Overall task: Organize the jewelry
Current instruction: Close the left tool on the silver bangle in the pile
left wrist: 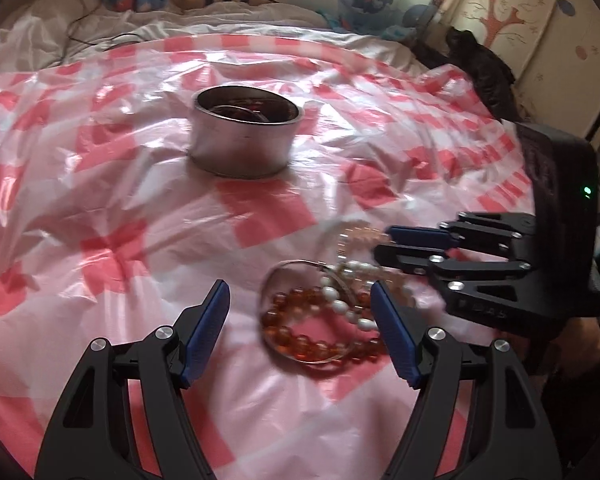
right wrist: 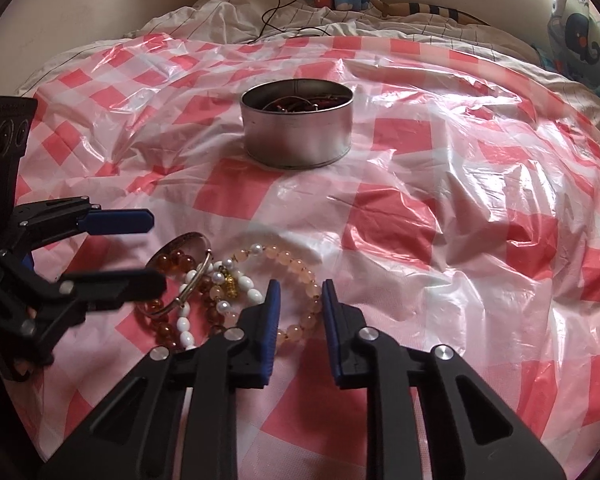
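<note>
A pile of jewelry lies on the checked plastic sheet: an amber bead bracelet point(left wrist: 300, 344) point(right wrist: 172, 260), a white pearl strand point(left wrist: 340, 304) point(right wrist: 188, 312), a silver bangle point(left wrist: 276, 280) point(right wrist: 204, 276) and a pink bead bracelet point(right wrist: 292, 258) point(left wrist: 364, 236). My left gripper point(left wrist: 298, 300) point(right wrist: 158, 252) stands wide open over the amber bracelet and bangle. My right gripper point(right wrist: 300, 296) point(left wrist: 384, 246) has narrow jaws astride the near arc of the pink bracelet, with a gap still showing. A round metal tin point(left wrist: 244, 136) point(right wrist: 296, 128) farther back holds dark red jewelry.
The red-and-white checked plastic sheet point(right wrist: 420, 208) covers a bed and is crinkled. Rumpled white bedding with a black cable point(right wrist: 276, 12) lies behind it. Printed pillows point(right wrist: 580, 40) sit at the far right, and a dark cloth point(left wrist: 484, 68) lies at the bed's right edge.
</note>
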Motion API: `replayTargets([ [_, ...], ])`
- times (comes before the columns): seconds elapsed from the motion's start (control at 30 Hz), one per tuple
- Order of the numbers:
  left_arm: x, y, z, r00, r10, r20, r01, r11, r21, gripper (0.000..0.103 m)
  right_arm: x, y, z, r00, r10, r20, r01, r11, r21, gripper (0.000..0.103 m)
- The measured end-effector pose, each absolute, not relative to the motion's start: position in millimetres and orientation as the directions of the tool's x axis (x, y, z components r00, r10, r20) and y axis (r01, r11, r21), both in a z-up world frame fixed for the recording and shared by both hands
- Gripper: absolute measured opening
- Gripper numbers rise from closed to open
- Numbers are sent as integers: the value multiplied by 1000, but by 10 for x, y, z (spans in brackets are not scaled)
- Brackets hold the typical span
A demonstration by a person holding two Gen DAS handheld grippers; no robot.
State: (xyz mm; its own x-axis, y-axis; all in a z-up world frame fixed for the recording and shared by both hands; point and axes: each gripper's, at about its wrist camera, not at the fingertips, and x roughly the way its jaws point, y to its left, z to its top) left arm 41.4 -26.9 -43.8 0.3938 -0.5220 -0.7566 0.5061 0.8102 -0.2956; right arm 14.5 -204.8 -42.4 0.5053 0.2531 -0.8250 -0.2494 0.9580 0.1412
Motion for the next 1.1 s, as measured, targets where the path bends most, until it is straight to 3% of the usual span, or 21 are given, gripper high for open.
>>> replayTargets([
  [0.1, 523, -194, -498, 395, -508, -766, 452, 833, -319, 68, 156, -2084, -440, 501, 253, -828, -233, 961, 153, 18],
  [0.27, 560, -266, -488, 442, -438, -783, 455, 862, -226, 44, 164, -2096, -457, 494, 254, -832, -226, 961, 159, 18],
  [0.5, 463, -513, -516, 450, -385, -806, 541, 836, -97, 35, 167, -2087, -462, 493, 249, -834, -227, 962, 154, 18],
  [0.7, 457, -547, -510, 453, -378, -807, 535, 840, -93, 7, 174, -2088, -469, 491, 248, -835, -224, 962, 154, 18],
  [0.8, 442, -544, -495, 468, -367, -804, 526, 847, -80, 0, 176, -2095, -468, 491, 249, -835, -224, 962, 156, 18],
  [1.0, 462, -425, -351, 509, -378, -773, 501, 860, -91, 0, 175, -2094, -465, 491, 252, -834, -224, 962, 159, 18],
  [1.1, 502, -393, -364, 454, -427, -782, 516, 841, -160, 0, 178, -2093, -470, 489, 252, -835, -224, 962, 159, 18],
])
